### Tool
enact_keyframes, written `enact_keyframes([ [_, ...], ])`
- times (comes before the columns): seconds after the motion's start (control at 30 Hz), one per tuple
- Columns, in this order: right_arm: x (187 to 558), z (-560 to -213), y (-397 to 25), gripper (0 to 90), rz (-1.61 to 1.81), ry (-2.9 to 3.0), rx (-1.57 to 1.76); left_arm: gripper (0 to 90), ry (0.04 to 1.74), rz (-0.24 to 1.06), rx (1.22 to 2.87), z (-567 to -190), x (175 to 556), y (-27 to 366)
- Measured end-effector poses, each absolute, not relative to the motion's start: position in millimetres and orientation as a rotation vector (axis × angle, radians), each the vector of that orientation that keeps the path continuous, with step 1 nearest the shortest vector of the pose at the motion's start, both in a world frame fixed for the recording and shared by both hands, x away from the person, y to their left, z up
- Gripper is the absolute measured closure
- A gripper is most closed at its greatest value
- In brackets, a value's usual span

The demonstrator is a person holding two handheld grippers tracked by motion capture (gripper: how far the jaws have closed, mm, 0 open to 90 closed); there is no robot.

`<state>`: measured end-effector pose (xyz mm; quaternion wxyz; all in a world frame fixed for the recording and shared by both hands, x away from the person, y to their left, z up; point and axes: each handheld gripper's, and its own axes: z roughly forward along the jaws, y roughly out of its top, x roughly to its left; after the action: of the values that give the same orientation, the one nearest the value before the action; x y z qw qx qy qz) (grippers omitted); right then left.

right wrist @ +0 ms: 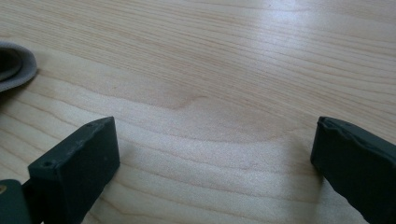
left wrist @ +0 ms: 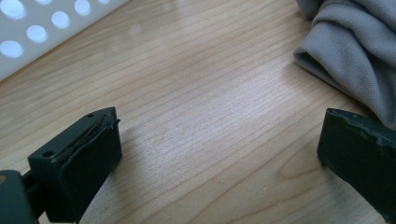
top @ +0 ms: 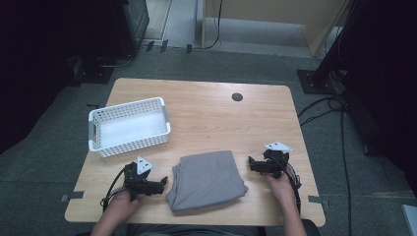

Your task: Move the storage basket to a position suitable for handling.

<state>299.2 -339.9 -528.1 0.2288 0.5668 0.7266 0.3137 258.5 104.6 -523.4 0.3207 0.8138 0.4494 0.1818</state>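
Observation:
A folded grey cloth (top: 207, 180) lies on the wooden table (top: 206, 113) near its front edge, between my two grippers. My left gripper (top: 162, 184) rests low on the table just left of the cloth, open, with bare wood between its jaws; the cloth's folded edge (left wrist: 345, 46) shows at upper right in the left gripper view. My right gripper (top: 252, 163) sits just right of the cloth, open and empty over bare wood. A rounded corner of the cloth (right wrist: 16, 65) shows at the left edge of the right gripper view.
A white perforated plastic basket (top: 129, 126), empty, stands at the table's left; its wall (left wrist: 42, 28) appears at top left in the left gripper view. A dark round grommet (top: 237, 97) sits near the far edge. Cables and stands lie on the floor around the table.

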Motion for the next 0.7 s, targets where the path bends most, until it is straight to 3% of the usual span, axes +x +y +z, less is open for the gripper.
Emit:
enact_keyframes([
  [0.37,300,-528,-339,0.0,0.863,2.015,1.549,0.0,1.180,0.478,2.139,-523,259,105],
  [0.4,300,-528,-340,2.2,0.868,2.014,1.549,0.0,1.180,0.478,2.139,-523,258,105],
  [0.47,298,-524,-342,19.0,0.875,2.010,1.546,0.0,1.181,0.478,2.138,-523,259,105],
  [0.5,298,-522,-344,23.1,0.880,2.022,1.536,0.0,1.181,0.478,2.137,-523,259,105],
  [0.7,304,-517,-361,28.9,1.080,2.005,1.646,0.0,1.182,0.478,2.136,-523,259,104],
])
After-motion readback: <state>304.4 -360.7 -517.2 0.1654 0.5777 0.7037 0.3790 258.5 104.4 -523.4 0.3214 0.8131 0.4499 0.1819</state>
